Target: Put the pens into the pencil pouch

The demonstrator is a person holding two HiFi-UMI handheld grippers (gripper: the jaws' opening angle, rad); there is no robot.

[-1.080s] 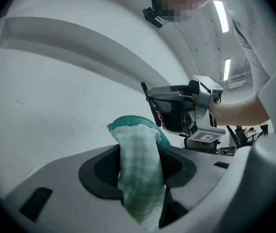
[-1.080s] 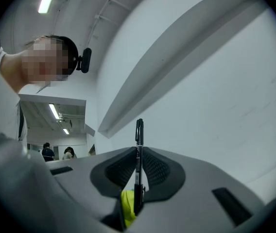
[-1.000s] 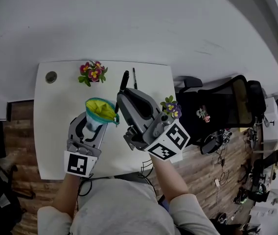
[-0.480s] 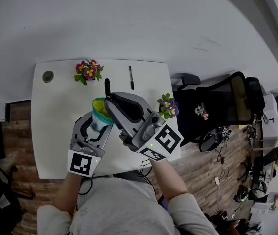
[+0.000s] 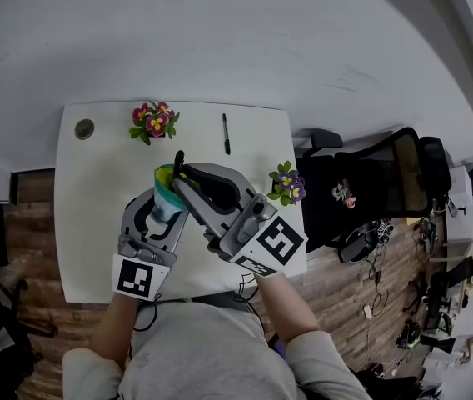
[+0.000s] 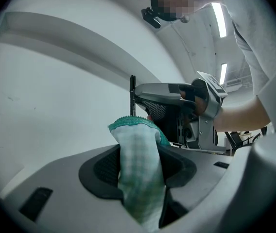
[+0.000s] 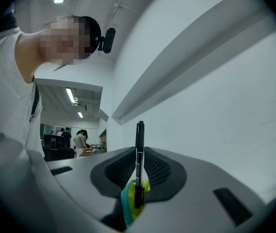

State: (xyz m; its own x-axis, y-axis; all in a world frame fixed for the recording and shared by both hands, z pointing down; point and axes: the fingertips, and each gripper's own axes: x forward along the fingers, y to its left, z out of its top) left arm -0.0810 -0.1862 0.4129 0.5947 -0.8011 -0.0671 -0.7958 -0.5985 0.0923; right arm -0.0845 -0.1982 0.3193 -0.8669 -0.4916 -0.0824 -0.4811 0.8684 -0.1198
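Pen (image 7: pixel 139 144) moved to pouch (image 6: pixel 139 164) mouth, left gripper (image 5: pixel 164 213) clamping pouch

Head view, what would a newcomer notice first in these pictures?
The two grippers meet mid-table: the left gripper clamps a green checked pouch upright, and the right gripper holds a black pen upright with its lower end at the pouch's yellow-lined mouth. A second pen lies near the white table's far edge, with one flowering plant left of it and another plant by the right edge.

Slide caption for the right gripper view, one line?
Right gripper clamps a black pen, its lower end at the open mouth of the yellow-lined teal pouch.
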